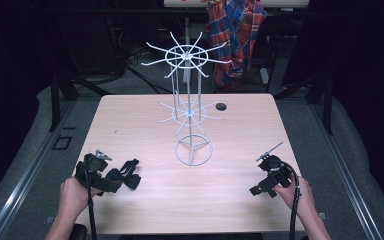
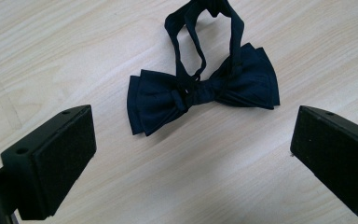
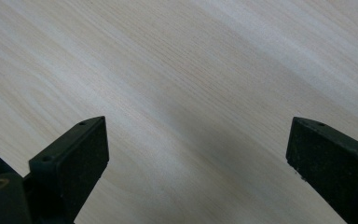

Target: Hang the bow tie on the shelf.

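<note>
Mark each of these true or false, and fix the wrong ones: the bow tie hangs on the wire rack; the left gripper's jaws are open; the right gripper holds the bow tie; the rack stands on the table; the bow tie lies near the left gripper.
1. The bow tie hangs on the wire rack. False: it lies flat on the table.
2. The left gripper is open. True.
3. The right gripper holds the bow tie. False: its jaws are open over bare wood.
4. The rack stands on the table. True.
5. The bow tie lies near the left gripper. True.
</note>
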Demonstrator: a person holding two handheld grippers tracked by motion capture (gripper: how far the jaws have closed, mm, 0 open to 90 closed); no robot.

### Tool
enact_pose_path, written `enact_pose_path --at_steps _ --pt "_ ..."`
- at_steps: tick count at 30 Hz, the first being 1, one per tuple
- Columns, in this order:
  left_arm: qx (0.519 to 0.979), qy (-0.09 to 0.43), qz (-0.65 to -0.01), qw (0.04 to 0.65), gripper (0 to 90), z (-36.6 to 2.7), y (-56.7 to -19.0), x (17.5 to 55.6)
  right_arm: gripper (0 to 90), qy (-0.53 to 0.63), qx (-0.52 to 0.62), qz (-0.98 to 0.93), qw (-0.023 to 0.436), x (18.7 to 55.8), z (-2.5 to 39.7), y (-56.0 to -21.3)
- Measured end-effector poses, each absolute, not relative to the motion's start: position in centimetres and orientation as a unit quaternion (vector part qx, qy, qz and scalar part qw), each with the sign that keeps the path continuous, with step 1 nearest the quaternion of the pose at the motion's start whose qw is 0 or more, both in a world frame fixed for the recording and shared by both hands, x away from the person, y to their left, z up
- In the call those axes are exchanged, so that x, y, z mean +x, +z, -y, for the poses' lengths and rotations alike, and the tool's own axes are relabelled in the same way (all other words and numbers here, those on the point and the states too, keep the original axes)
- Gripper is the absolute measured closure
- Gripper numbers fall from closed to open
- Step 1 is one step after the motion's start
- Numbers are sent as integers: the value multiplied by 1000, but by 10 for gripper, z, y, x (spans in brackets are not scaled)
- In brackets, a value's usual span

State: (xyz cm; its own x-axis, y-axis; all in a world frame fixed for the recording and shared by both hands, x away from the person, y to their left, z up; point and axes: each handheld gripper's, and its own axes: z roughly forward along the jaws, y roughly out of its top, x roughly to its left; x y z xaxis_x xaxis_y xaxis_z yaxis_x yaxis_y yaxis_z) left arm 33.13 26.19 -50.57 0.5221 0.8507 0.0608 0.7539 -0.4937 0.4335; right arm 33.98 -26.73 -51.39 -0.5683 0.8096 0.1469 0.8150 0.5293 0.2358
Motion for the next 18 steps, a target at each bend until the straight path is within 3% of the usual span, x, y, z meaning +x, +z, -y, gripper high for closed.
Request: enact_pose_path --at_steps 18 --pt "858 136 -462 182 0 -258 -504 332 62 -138 -462 876 9 339 265 -514"
